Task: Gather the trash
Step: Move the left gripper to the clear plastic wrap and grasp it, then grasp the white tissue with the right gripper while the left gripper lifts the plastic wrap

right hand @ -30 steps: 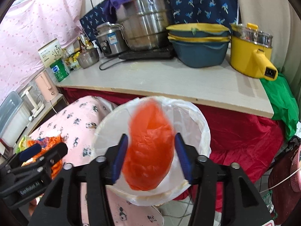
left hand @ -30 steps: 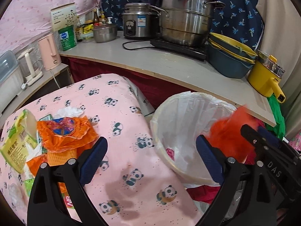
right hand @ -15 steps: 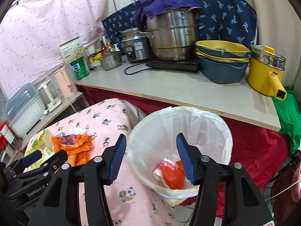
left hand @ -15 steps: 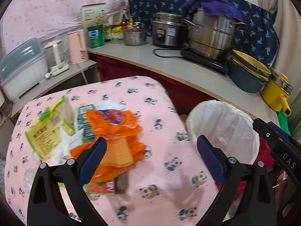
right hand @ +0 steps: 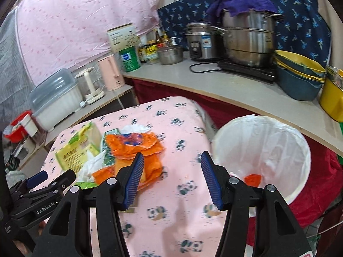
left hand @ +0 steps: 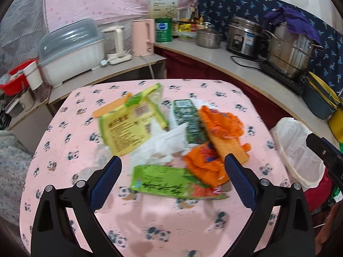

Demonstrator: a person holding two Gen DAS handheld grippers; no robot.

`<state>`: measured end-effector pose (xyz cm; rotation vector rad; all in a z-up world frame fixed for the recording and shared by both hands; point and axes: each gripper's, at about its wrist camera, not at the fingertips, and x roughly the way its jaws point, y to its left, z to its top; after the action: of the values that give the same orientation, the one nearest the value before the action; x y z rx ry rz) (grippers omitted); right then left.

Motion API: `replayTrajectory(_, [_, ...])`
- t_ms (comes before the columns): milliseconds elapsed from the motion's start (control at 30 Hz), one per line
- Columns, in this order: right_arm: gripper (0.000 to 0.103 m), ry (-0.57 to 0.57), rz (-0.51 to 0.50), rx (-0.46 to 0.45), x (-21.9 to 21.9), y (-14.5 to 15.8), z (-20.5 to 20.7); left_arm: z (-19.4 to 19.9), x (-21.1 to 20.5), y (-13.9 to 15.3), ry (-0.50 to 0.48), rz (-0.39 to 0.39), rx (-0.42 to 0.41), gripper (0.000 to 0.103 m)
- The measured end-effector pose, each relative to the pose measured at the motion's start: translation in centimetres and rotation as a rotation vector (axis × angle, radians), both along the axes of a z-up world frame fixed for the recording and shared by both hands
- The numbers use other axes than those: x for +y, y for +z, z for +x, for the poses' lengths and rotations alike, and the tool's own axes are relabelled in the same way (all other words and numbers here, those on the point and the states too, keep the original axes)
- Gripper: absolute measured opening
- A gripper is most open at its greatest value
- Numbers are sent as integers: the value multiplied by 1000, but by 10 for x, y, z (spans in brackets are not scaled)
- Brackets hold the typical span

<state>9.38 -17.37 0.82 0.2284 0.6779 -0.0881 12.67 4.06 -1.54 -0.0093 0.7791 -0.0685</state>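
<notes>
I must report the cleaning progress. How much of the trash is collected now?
Done: an orange wrapper lies in the white-lined bin. In hand: nothing; both the left hand-held gripper and the right hand-held gripper are open and empty. Left: the pile of wrappers on the panda tablecloth.

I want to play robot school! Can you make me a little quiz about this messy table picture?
1. True or false: the right claw is squeezing an orange wrapper.
2. Pick one. The trash bin is lined with: A) a black bag, B) a white bag, C) no bag.
3. Fill in: the pile of wrappers lies on a pink cloth printed with little ____.

Key
1. False. Both the right claw and the left claw are open and hold nothing.
2. B. An orange scrap lies inside the bag.
3. Pandas.
</notes>
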Motion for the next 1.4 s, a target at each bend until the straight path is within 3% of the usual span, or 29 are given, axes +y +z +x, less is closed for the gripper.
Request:
replayTrajectory(433, [54,95,-9,41,61,-11,12,0,95,-35,144,14,87,94])
replayTrajectory(800, [54,168,-7,96,104,-31,28,7,132,-74,164,-9,196,92])
replayTrajectory(900, [54,190,-9,109,116,-36,34,10,135,-81,155,-17,213,82])
replayTrajectory(1067, [54,224,-11,126,130,-42,45,19,137,-86,133,-54,241,48])
replayTrajectory(1133, [54,238,-12,129,137,-44,50,21,138,-83,123,-76,235,40])
replayTrajectory(1400, [51,302,14,148,162,-55,75,34,138,-63,123,-96,182,35])
